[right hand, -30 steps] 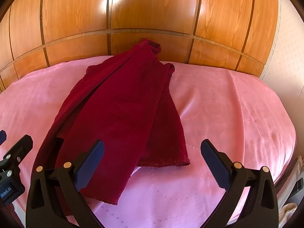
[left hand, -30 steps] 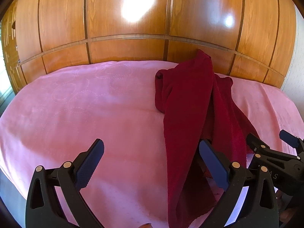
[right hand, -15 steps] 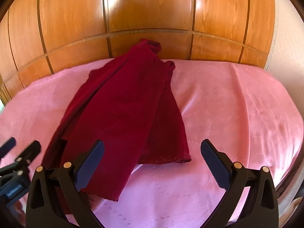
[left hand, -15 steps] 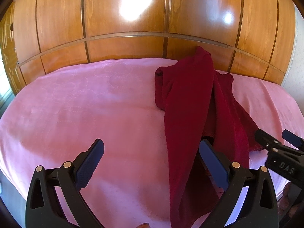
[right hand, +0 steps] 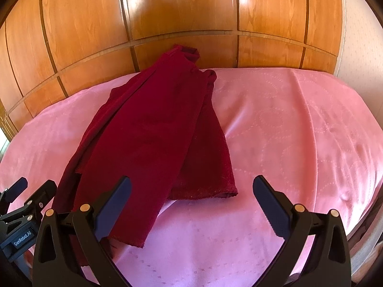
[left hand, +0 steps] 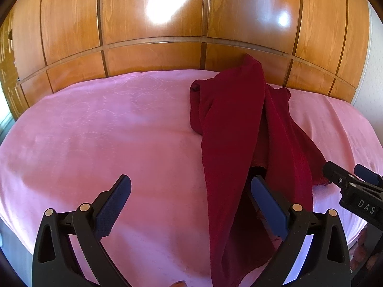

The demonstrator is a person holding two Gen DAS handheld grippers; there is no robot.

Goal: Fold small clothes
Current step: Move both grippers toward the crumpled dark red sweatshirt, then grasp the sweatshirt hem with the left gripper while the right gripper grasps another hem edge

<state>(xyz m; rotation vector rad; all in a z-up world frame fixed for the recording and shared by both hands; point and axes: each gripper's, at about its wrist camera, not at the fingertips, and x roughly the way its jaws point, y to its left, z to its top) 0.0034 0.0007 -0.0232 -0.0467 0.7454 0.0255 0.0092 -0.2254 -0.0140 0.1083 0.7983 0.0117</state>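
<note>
"DAS" on right gripper [left hand: 344, 179]; "GenRobot.AI" on left gripper [right hand: 31, 189].

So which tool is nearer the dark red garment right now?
Left. The left tool straddles the dark red garment's near hem, one finger against the cloth. The right tool hovers open beside its right corner.

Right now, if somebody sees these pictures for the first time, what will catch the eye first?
The dark red garment stands out first, lying loosely bunched on the pink bedspread, its far end against the glossy wooden panels. Next come the two open hand-held grippers, left and right, near its closest edge.
</note>
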